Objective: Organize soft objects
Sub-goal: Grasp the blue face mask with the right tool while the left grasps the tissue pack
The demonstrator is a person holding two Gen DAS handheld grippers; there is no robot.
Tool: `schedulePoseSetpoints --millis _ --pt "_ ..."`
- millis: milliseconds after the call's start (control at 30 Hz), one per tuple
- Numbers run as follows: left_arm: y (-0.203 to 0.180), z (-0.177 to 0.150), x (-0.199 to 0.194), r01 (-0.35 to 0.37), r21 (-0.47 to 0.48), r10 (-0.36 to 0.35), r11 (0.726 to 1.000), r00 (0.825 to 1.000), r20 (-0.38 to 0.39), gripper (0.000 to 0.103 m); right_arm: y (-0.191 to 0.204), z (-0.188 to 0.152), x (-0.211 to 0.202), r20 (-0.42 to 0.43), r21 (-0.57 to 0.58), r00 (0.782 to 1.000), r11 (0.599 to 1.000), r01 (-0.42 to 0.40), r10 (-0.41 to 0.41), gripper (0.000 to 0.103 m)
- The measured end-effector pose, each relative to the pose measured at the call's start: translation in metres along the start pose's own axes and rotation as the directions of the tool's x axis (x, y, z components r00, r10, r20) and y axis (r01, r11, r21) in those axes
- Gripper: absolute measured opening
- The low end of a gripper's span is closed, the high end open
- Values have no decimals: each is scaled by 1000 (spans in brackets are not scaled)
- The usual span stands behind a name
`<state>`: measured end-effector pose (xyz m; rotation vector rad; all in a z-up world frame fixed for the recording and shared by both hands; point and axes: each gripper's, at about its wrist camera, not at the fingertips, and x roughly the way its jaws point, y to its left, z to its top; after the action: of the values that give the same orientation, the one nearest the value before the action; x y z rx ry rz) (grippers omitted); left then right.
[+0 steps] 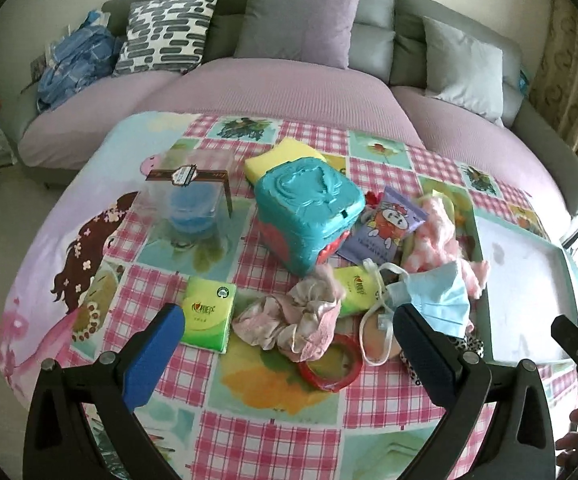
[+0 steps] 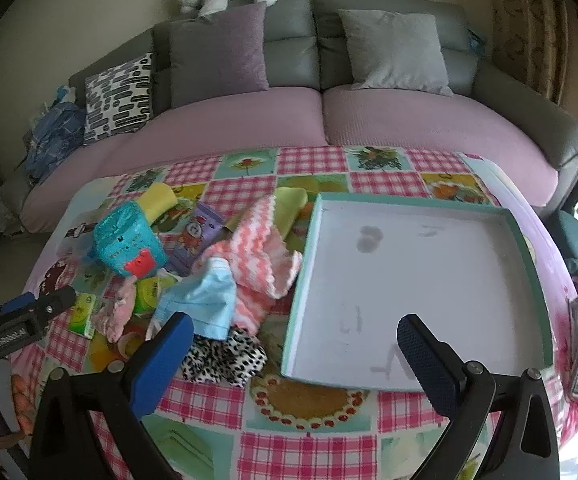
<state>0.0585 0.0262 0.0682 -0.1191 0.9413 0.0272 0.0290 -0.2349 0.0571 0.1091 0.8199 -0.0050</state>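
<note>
Soft things lay heaped on the checked pink tablecloth (image 2: pixel 313 432) beside the shallow teal-rimmed tray (image 2: pixel 529 264): pink-and-white knitted cloth (image 2: pixel 265 252), pale-blue face mask (image 2: pixel 209 300), pink satin scrunchie (image 1: pixel 293 320), while left gripper (image 1: pixel 289 356) and right gripper (image 2: pixel 295 356) both hovered, jaws wide apart, empty.

The left gripper (image 1: pixel 289 334) has its two fingers spread wide apart, and nothing is between them. In its own camera one finger enters from 7 o'clock and the other from 5 o'clock. The right gripper (image 2: pixel 295 342) is also spread wide and holds nothing, with the same pose. In the right camera, the left gripper appears at 9 o'clock.
</note>
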Motion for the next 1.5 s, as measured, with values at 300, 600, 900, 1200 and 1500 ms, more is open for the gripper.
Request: schedulePoseSetpoints --millis 300,600,900,1200,1500 --pt "50 -6 18 -64 -54 61 996 996 -57 103 29 7 21 -29 -84 999 996 -34 32 103" --pt "69 -13 55 -63 -79 51 995 987 -150 103 68 4 67 -103 -178 992 980 -86 68 103" --pt "73 -18 86 -59 -86 42 995 981 -189 103 78 -4 101 -167 -201 982 973 -116 82 103" --pt "85 -22 101 -55 -123 29 991 980 -199 102 85 -8 115 -183 -225 980 968 -114 73 103" --pt "86 -22 103 -53 -135 27 989 981 -191 99 98 -11 108 -119 -304 993 951 -60 24 102"
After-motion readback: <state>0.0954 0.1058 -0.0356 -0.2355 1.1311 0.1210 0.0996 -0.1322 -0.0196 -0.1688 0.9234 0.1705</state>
